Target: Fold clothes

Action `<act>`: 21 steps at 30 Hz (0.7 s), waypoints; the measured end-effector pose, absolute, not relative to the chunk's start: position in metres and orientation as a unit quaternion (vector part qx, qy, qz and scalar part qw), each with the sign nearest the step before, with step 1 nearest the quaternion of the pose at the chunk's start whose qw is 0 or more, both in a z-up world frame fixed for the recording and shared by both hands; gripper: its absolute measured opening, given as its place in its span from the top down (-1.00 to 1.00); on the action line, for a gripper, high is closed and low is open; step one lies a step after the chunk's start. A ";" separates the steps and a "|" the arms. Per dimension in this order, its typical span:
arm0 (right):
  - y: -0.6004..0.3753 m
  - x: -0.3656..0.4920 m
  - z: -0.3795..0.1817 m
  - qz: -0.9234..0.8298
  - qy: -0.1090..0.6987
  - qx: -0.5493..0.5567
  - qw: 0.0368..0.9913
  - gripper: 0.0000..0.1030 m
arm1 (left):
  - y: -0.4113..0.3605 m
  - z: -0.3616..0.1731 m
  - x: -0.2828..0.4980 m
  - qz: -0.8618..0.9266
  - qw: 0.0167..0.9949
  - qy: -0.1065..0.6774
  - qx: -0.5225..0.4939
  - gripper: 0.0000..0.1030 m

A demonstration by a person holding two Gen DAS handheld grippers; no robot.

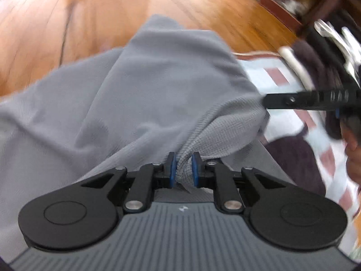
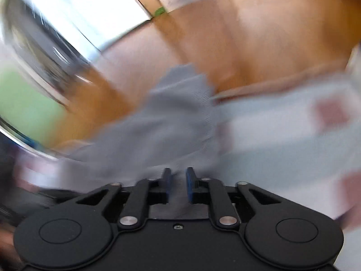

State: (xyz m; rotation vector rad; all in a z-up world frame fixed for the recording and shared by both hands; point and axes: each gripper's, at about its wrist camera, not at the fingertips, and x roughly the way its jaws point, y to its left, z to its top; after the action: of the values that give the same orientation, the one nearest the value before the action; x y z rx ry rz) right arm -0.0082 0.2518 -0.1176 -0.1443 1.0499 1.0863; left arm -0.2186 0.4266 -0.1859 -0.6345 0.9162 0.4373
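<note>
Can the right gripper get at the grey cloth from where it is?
Probably yes. In the right wrist view the grey cloth lies right ahead of the right gripper, seemingly running between its jaws, with nothing in between. The picture is too blurred to tell if it is gripping.

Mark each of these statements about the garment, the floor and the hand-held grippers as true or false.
1. The garment is grey. True.
2. The left hand-held gripper is empty. False: grey fabric is bunched between its blue pads.
3. The floor is wooden. True.
4. A plain green blanket lies under the garment. False: the cloth beneath is a white and reddish patterned spread.
5. The right hand-held gripper has grey fabric between its fingers. True.
</note>
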 end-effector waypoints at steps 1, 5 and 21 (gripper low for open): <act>0.255 -0.013 -0.118 0.468 0.451 -0.112 0.752 0.39 | 0.432 -0.191 -0.220 0.210 0.820 0.429 -0.316 0.73; 0.239 -0.017 -0.123 0.458 0.457 -0.093 0.757 0.39 | 0.444 -0.198 -0.223 0.204 0.814 0.409 -0.359 0.73; 0.265 -0.058 -0.118 0.536 0.489 -0.119 0.678 0.10 | 0.403 -0.174 -0.215 0.169 0.836 0.421 -0.309 0.83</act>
State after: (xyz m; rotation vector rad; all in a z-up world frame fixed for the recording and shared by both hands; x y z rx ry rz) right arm -0.0579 0.2646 -0.1184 -0.2684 1.0982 1.2034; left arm -0.2150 0.4029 -0.1736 -0.6546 0.8918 0.3568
